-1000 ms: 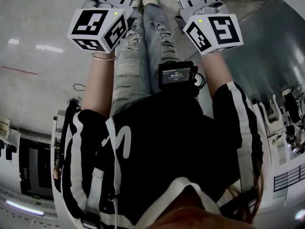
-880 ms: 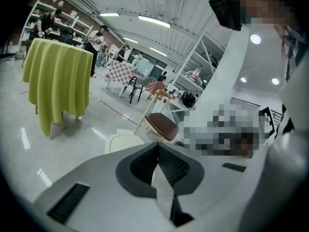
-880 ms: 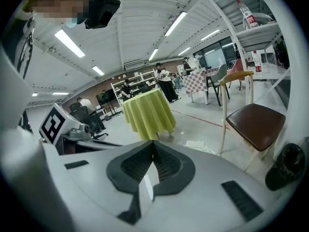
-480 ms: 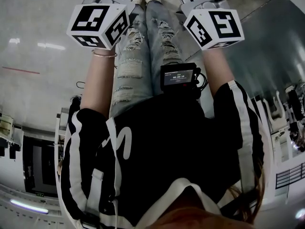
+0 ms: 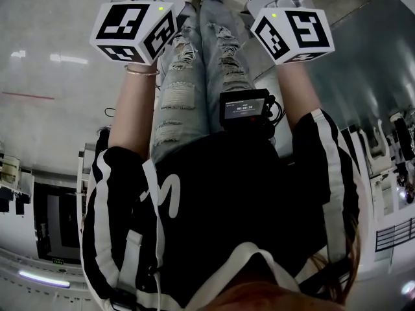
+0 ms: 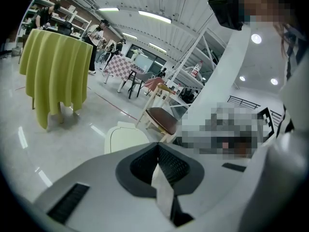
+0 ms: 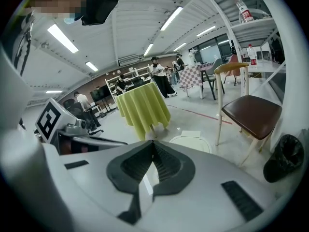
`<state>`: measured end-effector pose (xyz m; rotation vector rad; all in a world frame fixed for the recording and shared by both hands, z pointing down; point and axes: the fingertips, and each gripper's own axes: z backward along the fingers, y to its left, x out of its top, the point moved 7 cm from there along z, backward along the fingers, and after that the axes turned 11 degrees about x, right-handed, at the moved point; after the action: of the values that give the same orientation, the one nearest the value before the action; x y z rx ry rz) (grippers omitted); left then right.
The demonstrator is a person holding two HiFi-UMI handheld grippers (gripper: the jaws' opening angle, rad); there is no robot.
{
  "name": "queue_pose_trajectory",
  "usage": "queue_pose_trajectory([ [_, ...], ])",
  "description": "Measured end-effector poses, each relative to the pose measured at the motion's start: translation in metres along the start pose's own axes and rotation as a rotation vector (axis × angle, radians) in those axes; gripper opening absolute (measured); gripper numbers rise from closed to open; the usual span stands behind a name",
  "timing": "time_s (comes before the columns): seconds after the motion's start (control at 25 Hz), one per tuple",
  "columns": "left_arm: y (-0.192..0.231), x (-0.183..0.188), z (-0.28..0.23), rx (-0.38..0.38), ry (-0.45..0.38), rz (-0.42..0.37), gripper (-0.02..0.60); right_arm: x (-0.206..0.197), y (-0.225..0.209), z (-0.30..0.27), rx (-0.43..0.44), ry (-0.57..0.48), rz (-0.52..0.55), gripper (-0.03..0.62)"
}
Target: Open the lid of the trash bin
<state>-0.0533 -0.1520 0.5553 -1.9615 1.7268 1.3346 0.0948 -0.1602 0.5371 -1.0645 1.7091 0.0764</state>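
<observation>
Two grippers are held out in front of a standing person, seen from above over a black top with white stripes and torn jeans. The left gripper (image 6: 157, 149) has its jaws pressed together at the tips with nothing between them. The right gripper (image 7: 153, 144) is the same, jaws together and empty. Each carries a marker cube, left (image 5: 133, 31) and right (image 5: 293, 34). The cream bin (image 6: 125, 137) stands on the shiny floor ahead of both grippers, apart from them, its lid (image 7: 192, 141) lying flat and down. A chair (image 7: 251, 110) with a brown seat stands just beside the bin. A table (image 7: 142, 108) draped in yellow cloth stands further back. A small screen (image 5: 243, 107) hangs at the person's waist.
</observation>
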Motion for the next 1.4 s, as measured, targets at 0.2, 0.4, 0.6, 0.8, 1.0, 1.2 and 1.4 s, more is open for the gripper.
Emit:
queue_pose_trajectory([
  [0.2,0.0,-0.006,-0.005,-0.002,0.008,-0.003,0.008,-0.008,-0.006,-0.002,-0.014,0.013,-0.005,0.009],
  [0.4,0.002,-0.012,-0.01,-0.005,0.01,0.004,0.008,-0.019,-0.011,-0.008,-0.018,0.036,-0.007,0.009],
  [0.6,0.001,-0.019,-0.016,-0.011,0.015,0.013,0.008,-0.03,-0.019,-0.014,-0.026,0.059,-0.007,0.009],
  [0.8,0.002,-0.02,-0.019,-0.009,0.018,0.016,0.008,-0.043,-0.024,-0.022,-0.033,0.105,0.007,0.009],
  [1.0,0.003,-0.02,-0.021,-0.006,0.018,0.015,0.008,-0.054,-0.029,-0.029,-0.042,0.139,0.016,0.009],
  [1.2,0.006,-0.02,-0.023,0.0,0.026,0.018,0.008,-0.066,-0.036,-0.039,-0.051,0.176,0.012,0.009],
  [1.4,0.006,-0.024,-0.026,0.007,0.036,0.023,0.008,-0.081,-0.045,-0.045,-0.077,0.204,0.002,0.009],
])
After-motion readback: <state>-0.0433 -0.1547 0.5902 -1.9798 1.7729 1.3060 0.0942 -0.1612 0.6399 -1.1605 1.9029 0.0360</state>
